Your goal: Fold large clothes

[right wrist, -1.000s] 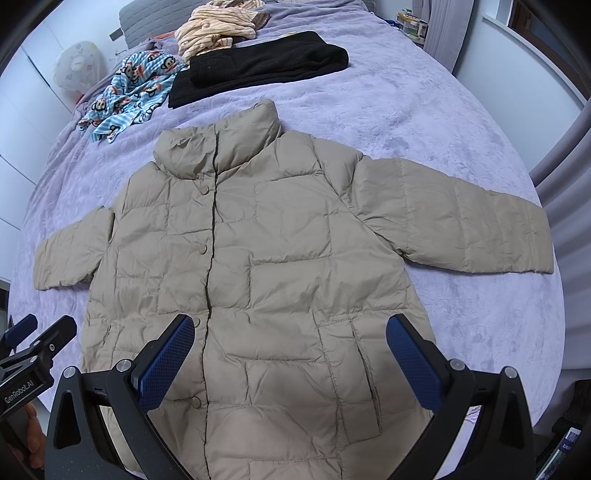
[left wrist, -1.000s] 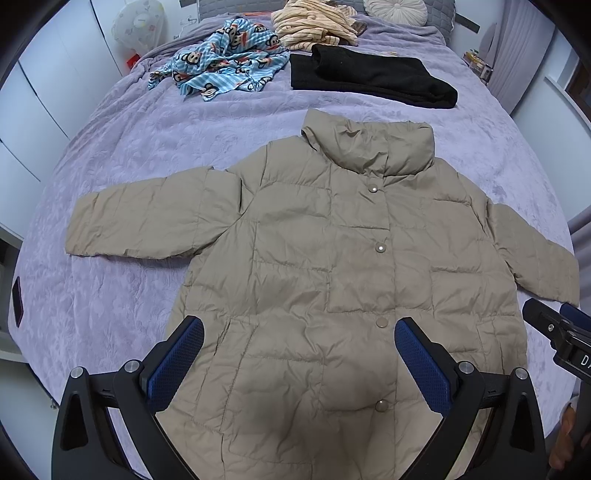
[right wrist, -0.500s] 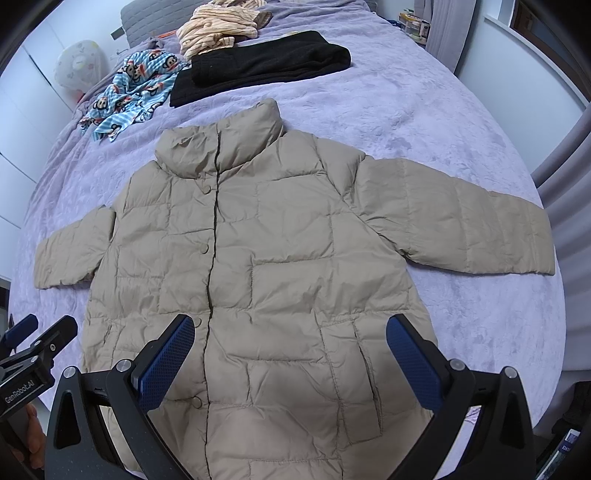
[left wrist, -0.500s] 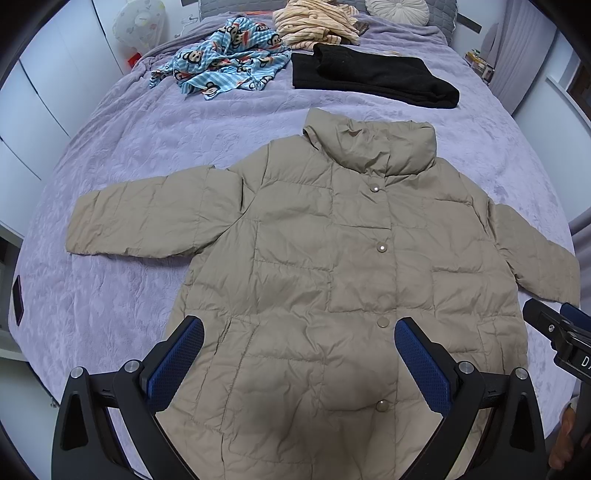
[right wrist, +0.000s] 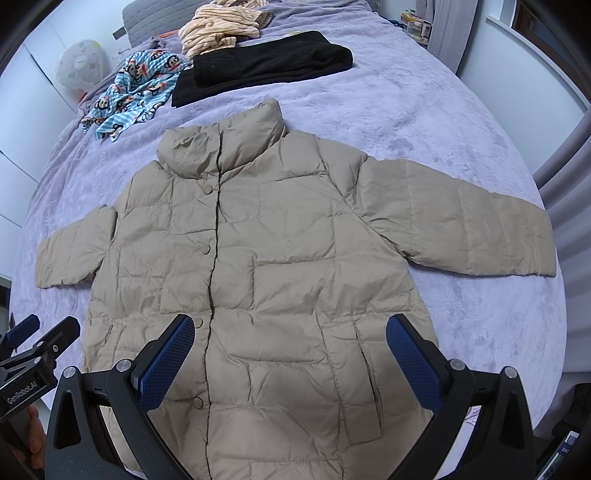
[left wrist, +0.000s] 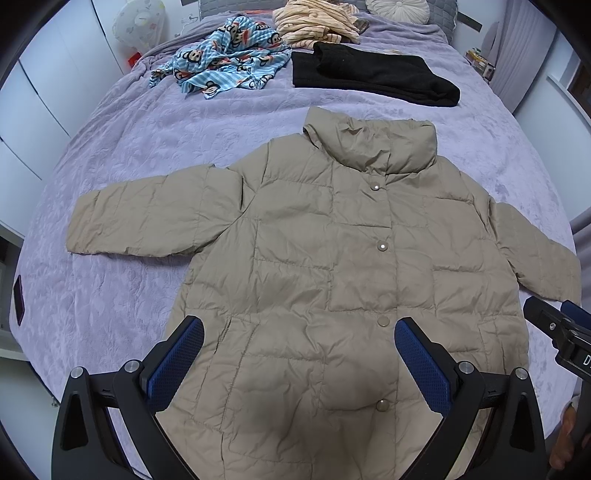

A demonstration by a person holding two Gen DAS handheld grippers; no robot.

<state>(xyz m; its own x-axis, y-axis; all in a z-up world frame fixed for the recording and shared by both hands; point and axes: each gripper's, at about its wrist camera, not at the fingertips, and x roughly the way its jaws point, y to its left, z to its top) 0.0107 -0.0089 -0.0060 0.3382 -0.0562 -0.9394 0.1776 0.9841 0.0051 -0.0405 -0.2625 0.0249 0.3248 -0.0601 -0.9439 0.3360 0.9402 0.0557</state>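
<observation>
A beige quilted puffer jacket (left wrist: 332, 258) (right wrist: 288, 258) lies face up on the purple bedspread, buttoned, collar pointing away, both sleeves spread out sideways. My left gripper (left wrist: 299, 350) hovers open above the jacket's lower front near the snap buttons, nothing between its blue pads. My right gripper (right wrist: 291, 347) is open too, above the hem and the pocket on the jacket's right half. Each gripper shows at the edge of the other's view: the right gripper (left wrist: 561, 332), the left gripper (right wrist: 33, 343).
At the far end of the bed (left wrist: 129, 155) lie a blue cartoon-print garment (left wrist: 221, 70), a folded black garment (left wrist: 373, 77) and a striped cream garment (left wrist: 317, 18). White cupboards (left wrist: 33, 110) stand on the left; a curtain and wall on the right.
Both views have crept slightly forward over the jacket. The jacket lies unchanged and both grippers stay open.
</observation>
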